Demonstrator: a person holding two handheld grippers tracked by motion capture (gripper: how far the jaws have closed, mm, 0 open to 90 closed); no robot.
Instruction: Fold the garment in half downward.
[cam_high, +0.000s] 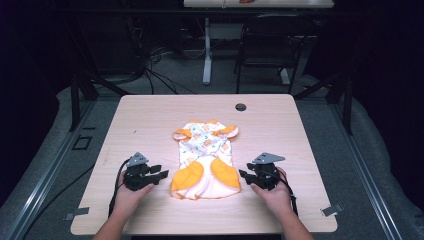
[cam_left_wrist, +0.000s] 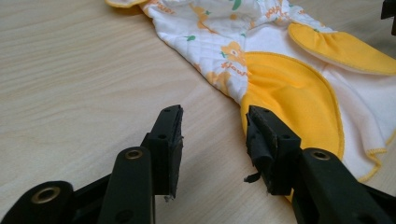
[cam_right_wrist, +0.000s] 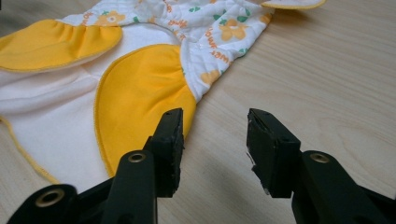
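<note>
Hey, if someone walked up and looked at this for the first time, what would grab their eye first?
Probably the white and orange baby garment, spread flat in the middle of the wooden table, bright against the dark room. Next, the two black grippers flanking its near end: the left gripper and the right gripper, both with jaws open and aimed at the orange flaps.

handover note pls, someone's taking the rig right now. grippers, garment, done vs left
Left hand-held gripper: open, empty, on the table just left of the baby garment's near end.
Right hand-held gripper: open, empty, just right of that same end.
Baby garment: flat mid-table, white printed top at the far end, yellow-and-white part nearest the person. Neither gripper is gripping it.
Done: both grippers are lined up at its near corners; no fold shows.
Left: probably grip the near edge on both sides and begin handling or folding.
</note>
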